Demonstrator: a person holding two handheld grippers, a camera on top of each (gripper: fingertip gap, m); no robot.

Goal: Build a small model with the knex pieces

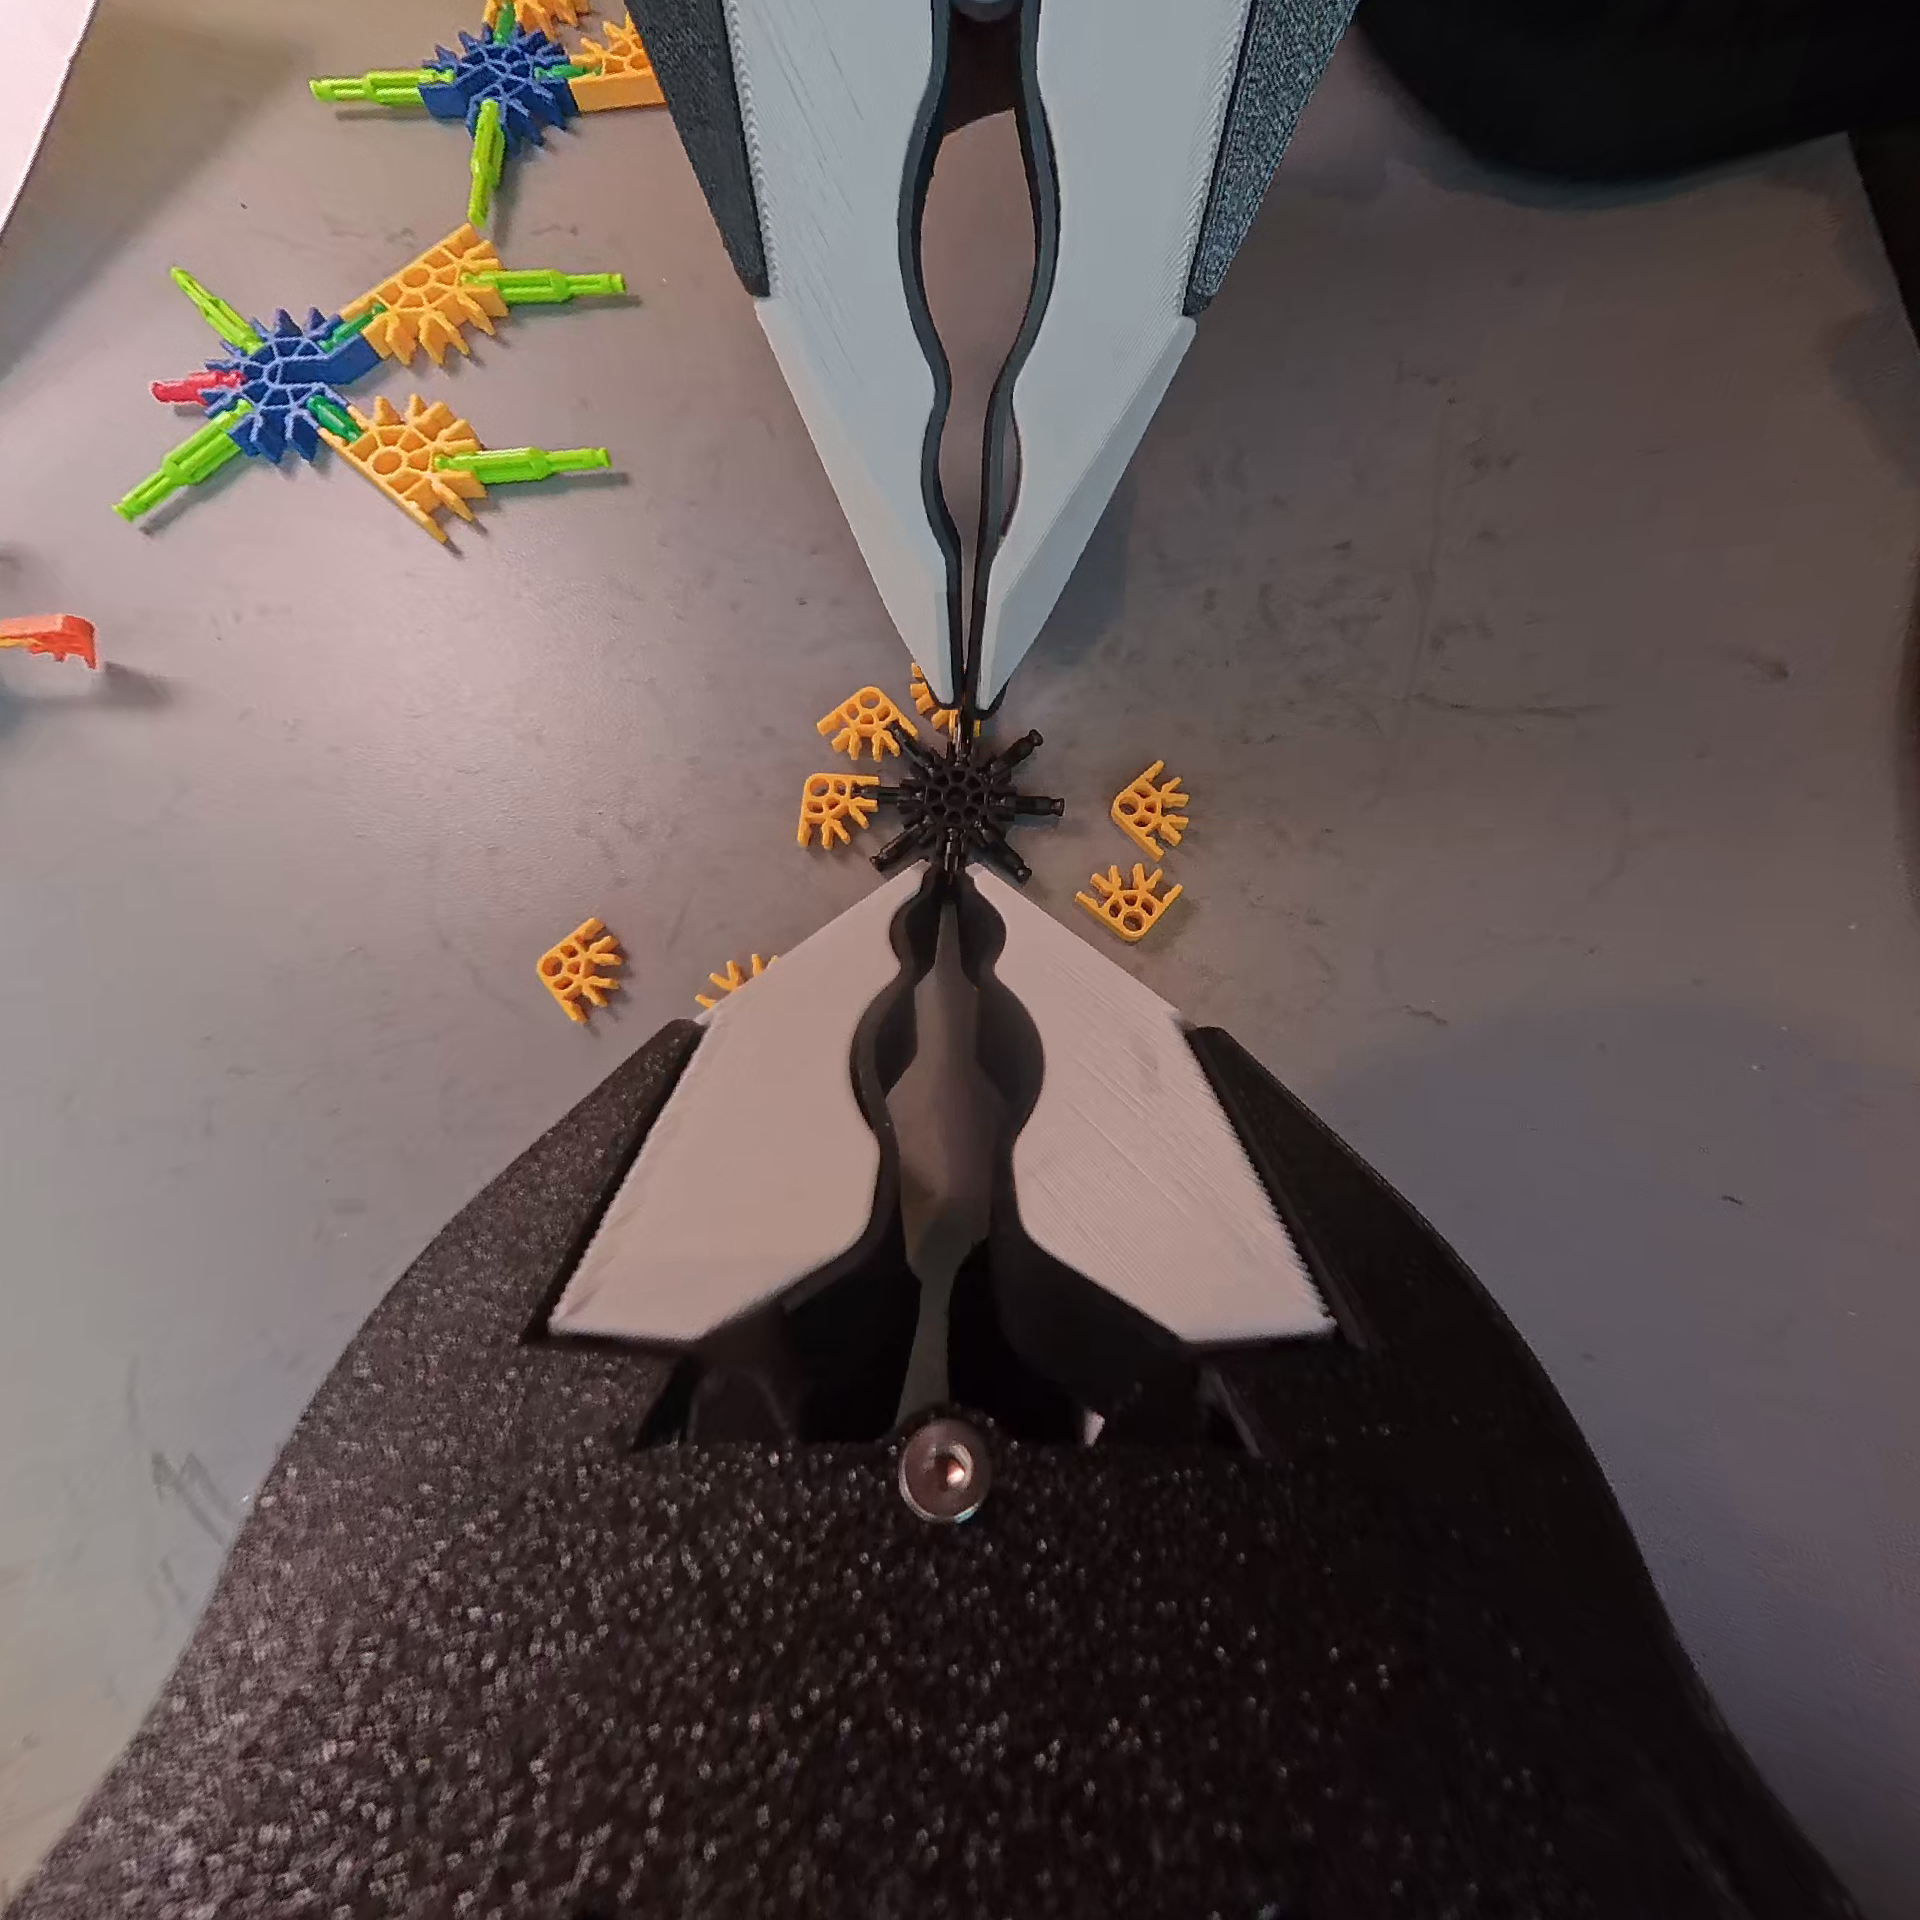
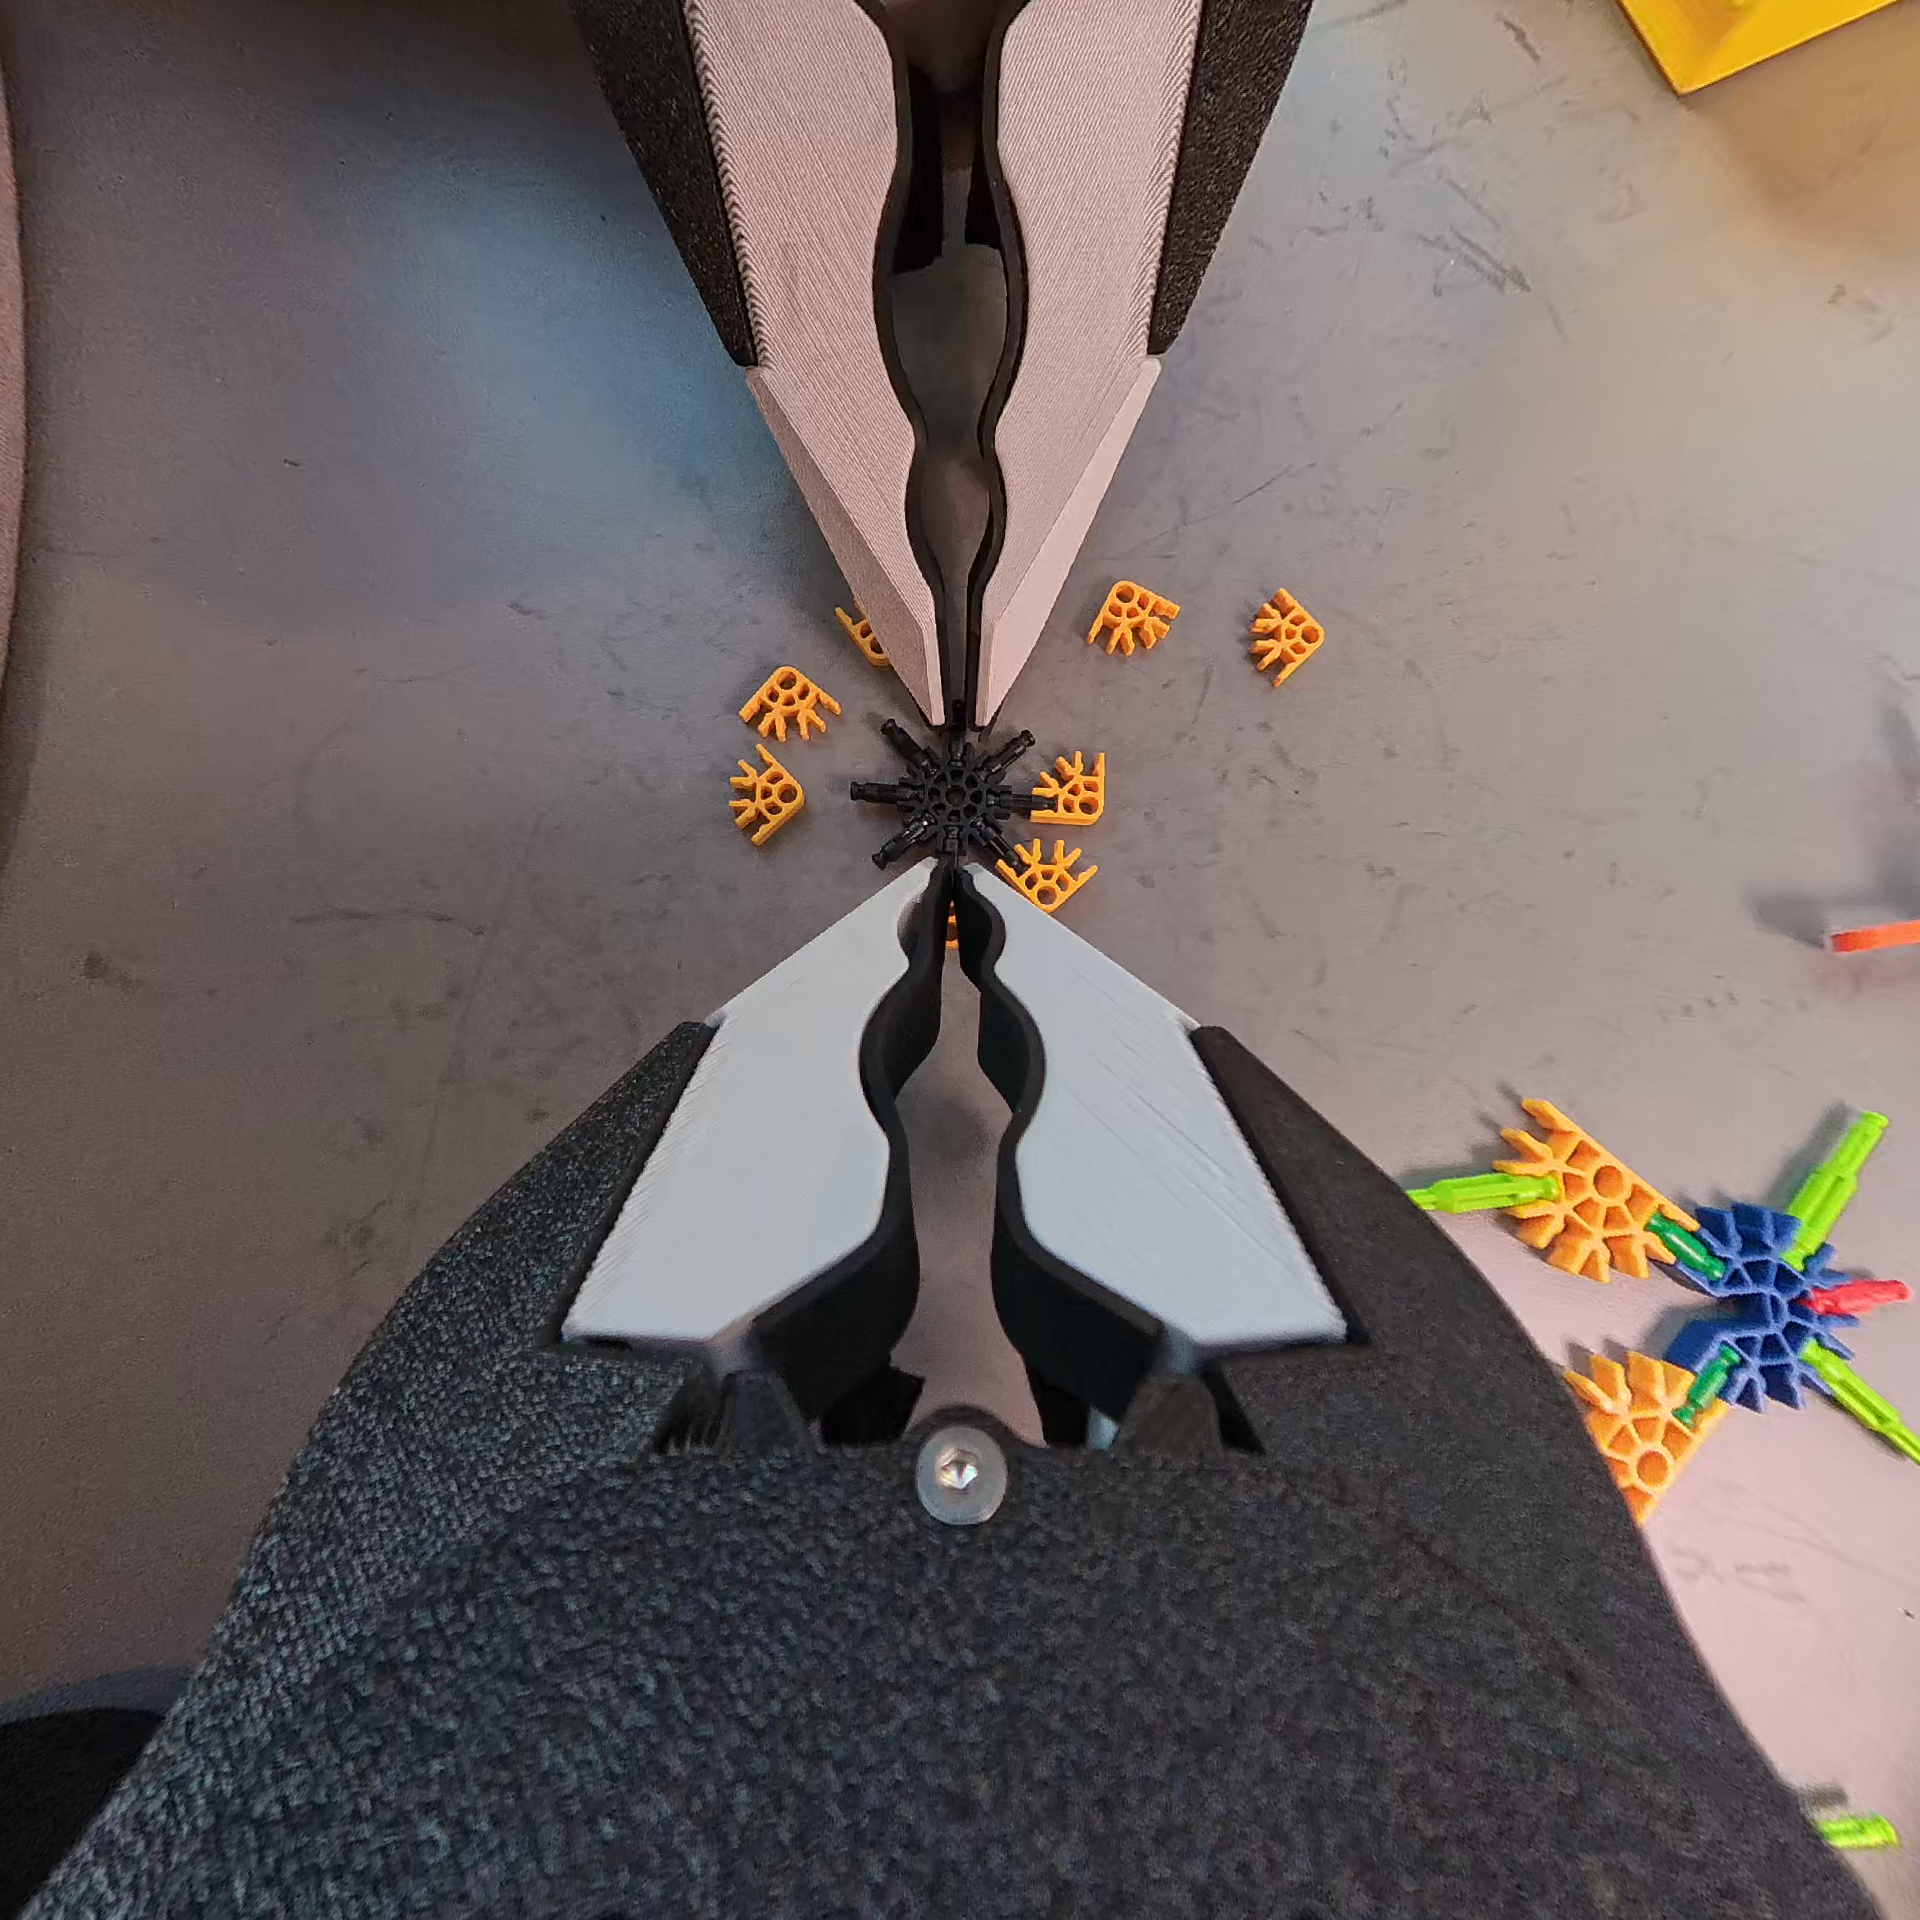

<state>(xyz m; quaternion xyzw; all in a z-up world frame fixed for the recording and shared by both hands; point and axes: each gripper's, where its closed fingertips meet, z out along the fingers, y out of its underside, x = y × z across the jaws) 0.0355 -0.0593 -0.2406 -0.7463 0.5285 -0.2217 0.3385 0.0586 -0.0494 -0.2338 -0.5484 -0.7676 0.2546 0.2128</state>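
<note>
A black round connector (image 1: 961, 800) with several short black rods sticking out like spokes sits between my two grippers, which face each other tip to tip. My left gripper (image 1: 948, 881) is shut on the spoke on its side. My right gripper (image 1: 971, 712) comes in from the far side and is shut on the opposite spoke. In the right wrist view the same connector (image 2: 956, 795) is pinched by my right gripper (image 2: 951, 873) from below and my left gripper (image 2: 961, 722) from above. Several small yellow connectors (image 1: 831, 810) (image 2: 767, 795) lie on the grey table around it.
Two built pieces of blue hubs, yellow connectors and green rods (image 1: 301, 384) (image 2: 1745, 1299) lie to the side on the grey table (image 1: 1455, 623). An orange part (image 1: 52, 636) lies farther out. A yellow box corner (image 2: 1766, 42) shows at the far right. A loose green rod (image 2: 1860, 1829) lies near the edge. Left tips and right tips are each some 25 cm from the loose green rod (image 2: 1860, 1829). It turns up in the left wrist view (image 1: 330, 86) as well.
</note>
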